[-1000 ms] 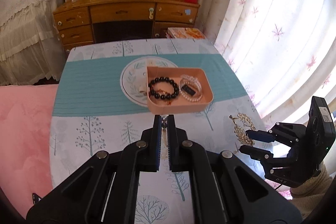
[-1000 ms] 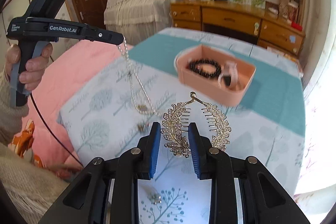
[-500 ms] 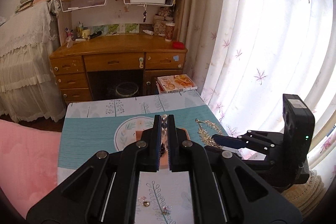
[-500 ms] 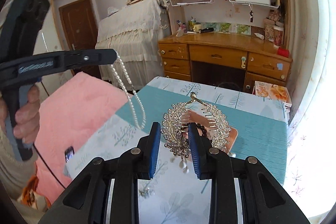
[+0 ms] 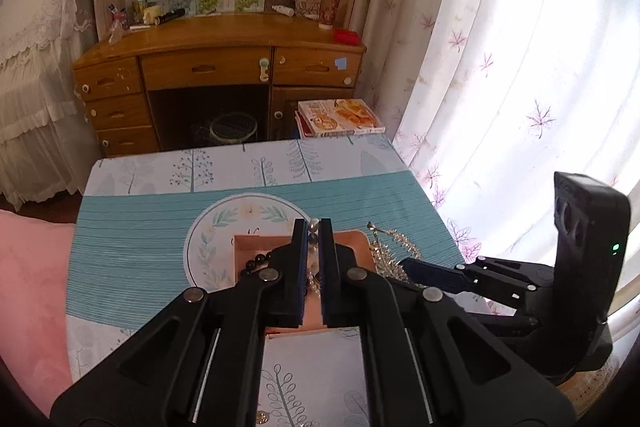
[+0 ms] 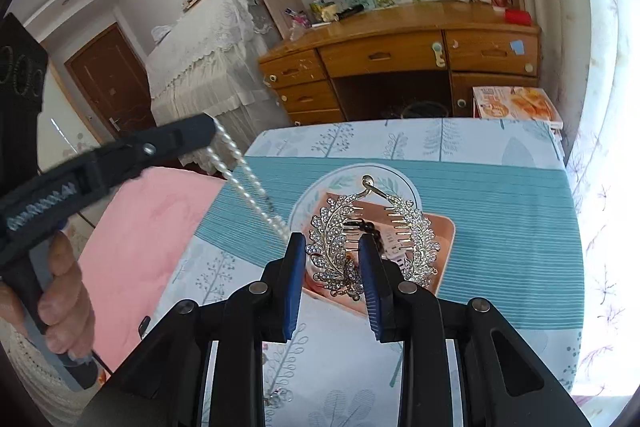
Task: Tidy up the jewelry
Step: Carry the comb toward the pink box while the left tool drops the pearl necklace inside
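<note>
My left gripper (image 5: 314, 233) is shut on a pearl necklace (image 6: 248, 183), which hangs from its tip above the table's left part, lower end near the tray. My right gripper (image 6: 330, 247) is shut on a gold rhinestone leaf hair comb (image 6: 332, 247) and holds it above the peach tray (image 6: 442, 239). The tray (image 5: 244, 243) sits on the round motif of the tablecloth and holds a black bead bracelet (image 5: 256, 261) and other pieces, mostly hidden by the fingers. In the left wrist view the comb (image 5: 390, 247) shows at the tray's right edge.
The table (image 5: 132, 227) has a teal and white leaf-print cloth. Small loose jewelry pieces (image 5: 262, 417) lie near its front edge. A pink blanket (image 6: 136, 227) lies to the left. A wooden desk (image 5: 216, 67), a stack of books (image 5: 340, 117) and a curtain (image 5: 500, 67) stand beyond.
Both grippers have tilted down and come closer over the tray, each still carrying its piece. The necklace now swings toward the tray.
</note>
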A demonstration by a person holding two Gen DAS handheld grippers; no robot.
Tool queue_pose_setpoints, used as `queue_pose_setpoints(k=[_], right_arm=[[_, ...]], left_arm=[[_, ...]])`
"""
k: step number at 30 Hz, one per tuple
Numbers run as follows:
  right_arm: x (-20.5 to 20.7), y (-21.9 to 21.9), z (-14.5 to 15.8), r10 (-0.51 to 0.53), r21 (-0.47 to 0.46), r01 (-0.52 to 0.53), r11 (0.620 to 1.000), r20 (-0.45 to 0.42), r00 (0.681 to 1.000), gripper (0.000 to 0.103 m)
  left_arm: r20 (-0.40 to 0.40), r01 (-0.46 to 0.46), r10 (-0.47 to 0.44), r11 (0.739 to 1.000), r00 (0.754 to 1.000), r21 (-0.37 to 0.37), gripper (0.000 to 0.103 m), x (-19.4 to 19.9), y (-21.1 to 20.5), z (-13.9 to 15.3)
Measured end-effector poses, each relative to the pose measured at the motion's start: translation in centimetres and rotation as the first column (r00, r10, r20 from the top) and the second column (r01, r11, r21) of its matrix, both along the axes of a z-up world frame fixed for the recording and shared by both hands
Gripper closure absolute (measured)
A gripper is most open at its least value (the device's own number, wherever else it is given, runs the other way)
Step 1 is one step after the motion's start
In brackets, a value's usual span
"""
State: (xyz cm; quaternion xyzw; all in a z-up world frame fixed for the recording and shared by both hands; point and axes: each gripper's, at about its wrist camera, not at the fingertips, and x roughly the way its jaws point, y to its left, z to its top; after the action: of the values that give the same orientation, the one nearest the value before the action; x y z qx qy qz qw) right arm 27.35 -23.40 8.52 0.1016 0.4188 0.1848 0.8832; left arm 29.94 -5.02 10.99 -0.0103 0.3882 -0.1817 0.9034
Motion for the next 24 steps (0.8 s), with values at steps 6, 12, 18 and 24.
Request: queue_pose_setpoints(k=[6, 12, 18, 24], right_arm=[[0.8, -0.3, -3.5, 0.009, -0.002, -0.009, 1.000, -0.025, 1.000, 0.077], [3.3, 0.7, -5.4, 0.036, 0.026, -0.035, 0.999, -0.048, 0.998, 0.077], [5.5, 3.6, -6.8, 0.083, 0.041, -0.080, 0.996, -0.072, 0.994, 0.077], [7.5, 6.5, -8.3, 0.107, 0.030, -0.104, 0.994, -0.101, 0.989, 0.076]], left_arm=[[-0.142, 0.001, 0.004, 0.999, 0.990, 0.034, 0.100, 2.0, 0.1, -7.2], [-0.234, -0.033, 0.052, 0.996, 0.971, 0.082, 0.099, 1.8, 2.9, -11.6], [-0.214, -0.134, 0.162, 0.982, 0.963, 0.136, 0.099, -0.2, 6.7, -13.5], [-0.168, -0.167, 0.179, 0.983, 0.969, 0.080, 0.099, -2.8, 8.9, -14.1]])
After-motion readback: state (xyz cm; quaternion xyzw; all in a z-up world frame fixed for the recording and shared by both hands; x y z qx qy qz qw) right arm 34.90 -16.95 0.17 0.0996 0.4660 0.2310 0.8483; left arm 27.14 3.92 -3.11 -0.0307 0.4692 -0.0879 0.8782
